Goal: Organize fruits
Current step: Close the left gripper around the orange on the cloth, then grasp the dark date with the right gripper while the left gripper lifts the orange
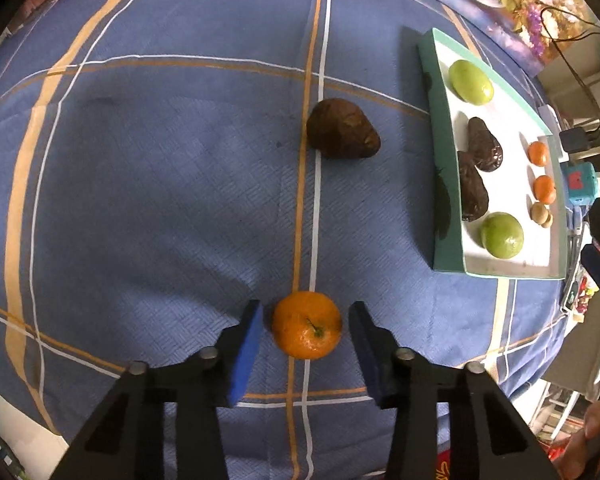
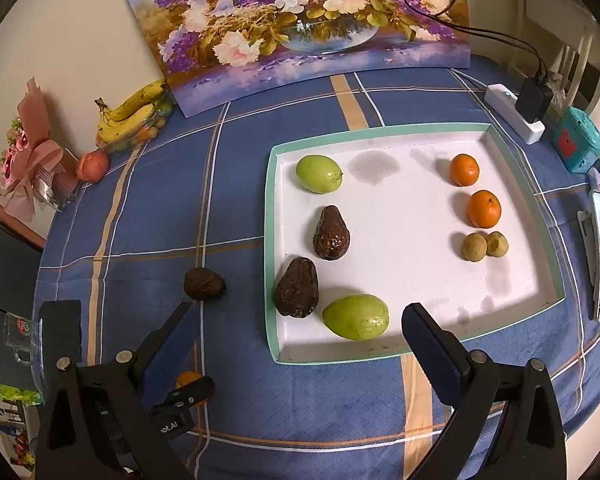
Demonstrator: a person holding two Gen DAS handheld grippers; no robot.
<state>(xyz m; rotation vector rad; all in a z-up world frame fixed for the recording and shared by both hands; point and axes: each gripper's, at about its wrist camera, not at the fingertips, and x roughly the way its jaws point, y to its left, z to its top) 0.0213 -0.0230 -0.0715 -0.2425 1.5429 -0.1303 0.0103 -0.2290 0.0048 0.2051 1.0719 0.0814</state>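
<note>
The left gripper [image 1: 306,328] brackets the mandarin [image 1: 307,325], pads not yet touching; squeeze gently, then carry toward the tray [image 1: 446,196] at two o'clock

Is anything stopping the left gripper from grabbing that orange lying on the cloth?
Probably not: the orange already sits between the left gripper's blue pads, with only bare tablecloth around it.
</note>
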